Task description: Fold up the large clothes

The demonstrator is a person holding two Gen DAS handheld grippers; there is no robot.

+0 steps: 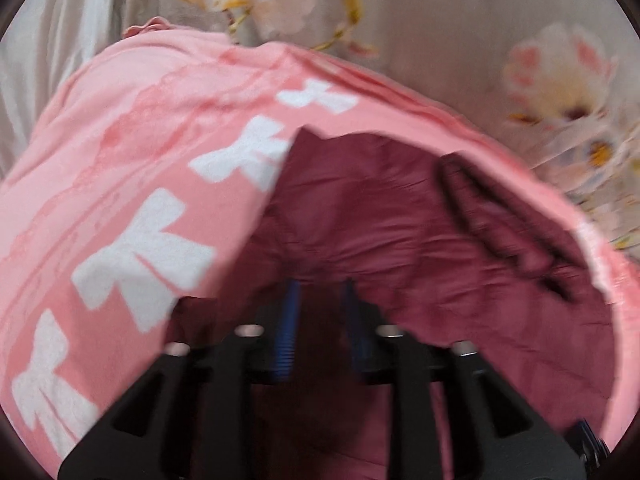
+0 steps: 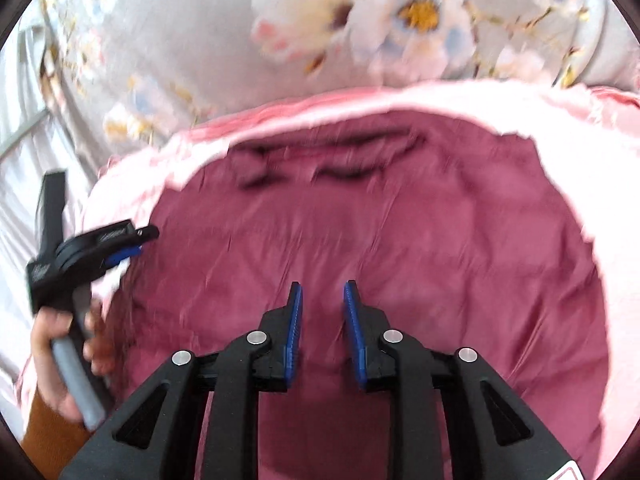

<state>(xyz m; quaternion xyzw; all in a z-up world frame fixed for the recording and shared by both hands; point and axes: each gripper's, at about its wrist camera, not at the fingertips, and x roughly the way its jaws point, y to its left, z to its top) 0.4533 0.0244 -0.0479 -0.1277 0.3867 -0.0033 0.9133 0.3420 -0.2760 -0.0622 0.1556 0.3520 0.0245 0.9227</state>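
A dark red garment (image 2: pixel 380 240) lies spread flat on a pink cloth with white bow shapes (image 1: pixel 132 184), which itself rests on a bed covered by a flower-printed sheet (image 2: pixel 168 40). The picture is blurred by motion. The right gripper (image 2: pixel 322 312) hovers over the middle of the red garment, its blue pads (image 2: pixel 295 320) parted a little with nothing between them. The left gripper (image 1: pixel 318 312) is partly open over the garment's left edge, where the pink cloth overlaps it; no fabric is pinched there as far as can be told. In the right view a hand (image 2: pixel 60 360) holds the left gripper's handle. To fold well, each gripper likely needs to pinch one layer at an outer edge, lift together, and lay it over evenly.
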